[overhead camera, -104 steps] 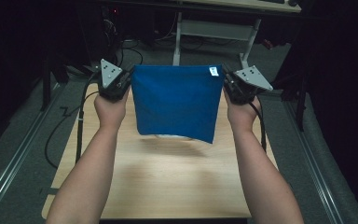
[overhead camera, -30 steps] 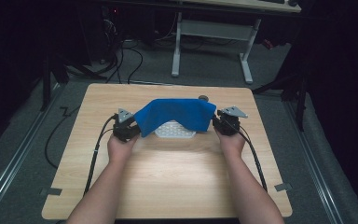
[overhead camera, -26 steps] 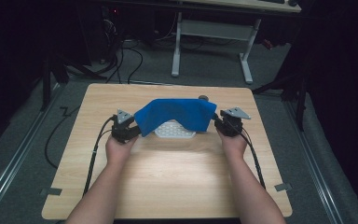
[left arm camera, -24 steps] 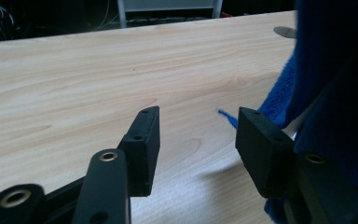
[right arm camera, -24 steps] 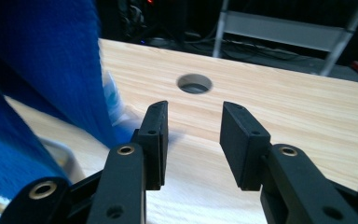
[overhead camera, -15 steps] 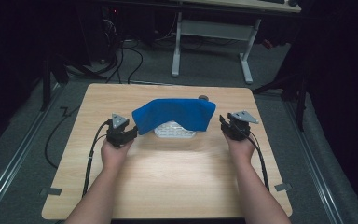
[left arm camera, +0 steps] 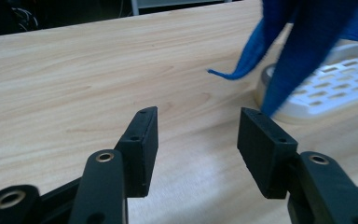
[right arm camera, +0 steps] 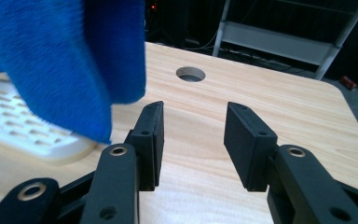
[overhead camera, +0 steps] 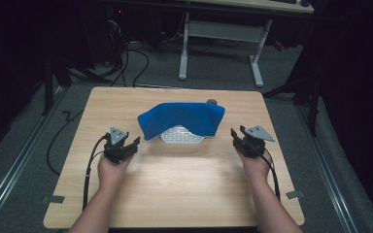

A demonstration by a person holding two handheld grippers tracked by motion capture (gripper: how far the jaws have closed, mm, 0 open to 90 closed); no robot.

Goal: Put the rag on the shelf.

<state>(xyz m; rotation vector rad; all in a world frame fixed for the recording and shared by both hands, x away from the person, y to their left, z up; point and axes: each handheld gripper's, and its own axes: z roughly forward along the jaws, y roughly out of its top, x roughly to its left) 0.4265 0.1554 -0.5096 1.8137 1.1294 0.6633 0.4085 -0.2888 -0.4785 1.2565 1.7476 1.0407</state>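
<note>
Draped over white slotted tray: blue cloth, no legible label. Flanking tray, apart from cloth: left gripper and right gripper, just opened wide, empty.

- The blue cloth covers most of the white slotted tray; its far part is hidden.
- In the left gripper view, the cloth is blurred and cut off at the top edge.
- In the right gripper view, the cloth is cut off at the top and left edges.
</note>
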